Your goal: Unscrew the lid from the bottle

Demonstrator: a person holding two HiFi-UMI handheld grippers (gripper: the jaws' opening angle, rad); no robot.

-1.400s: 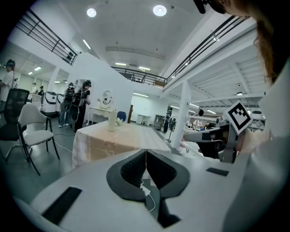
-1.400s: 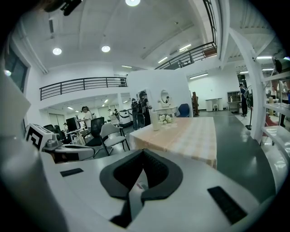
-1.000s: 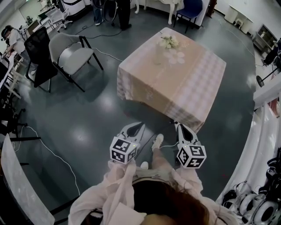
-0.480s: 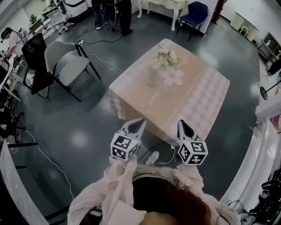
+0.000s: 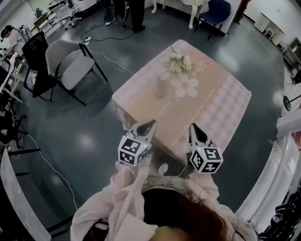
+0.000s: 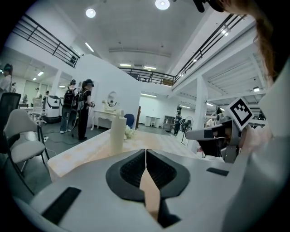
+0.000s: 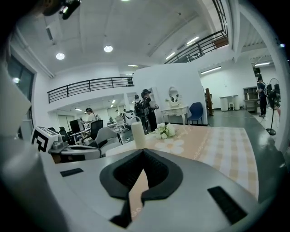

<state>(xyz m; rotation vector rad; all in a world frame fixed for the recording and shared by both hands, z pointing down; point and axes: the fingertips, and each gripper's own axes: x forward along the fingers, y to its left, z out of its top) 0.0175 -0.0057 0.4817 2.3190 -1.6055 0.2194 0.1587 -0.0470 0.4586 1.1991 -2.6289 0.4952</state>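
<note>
Bottle (image 5: 161,87) stands upright on the counter (image 5: 221,113), left of centre, lid (image 6: 119,113) on top. Pale and tall, it is touched by neither claw. A flower-shaped mat (image 5: 185,87) lies just beside it, and a small bunch of white flowers (image 5: 180,63) sits farther back.

Counter is covered by a peach cloth (image 5: 141,101) with a checked band on its right side, hanging over the edges.

Left claw (image 5: 149,123) is clenched and holds nothing. Right claw (image 5: 193,127) is likewise clenched and empty. Both hover at the near edge, well apart from the bottle and pointing toward it.

Room: dark glossy floor (image 5: 89,141) with cables trailing across it. A grey chair (image 5: 70,59) and a black chair (image 5: 40,56) stand to the left, a blue chair (image 5: 216,10) at the back. People (image 5: 136,9) stand beyond the counter.
</note>
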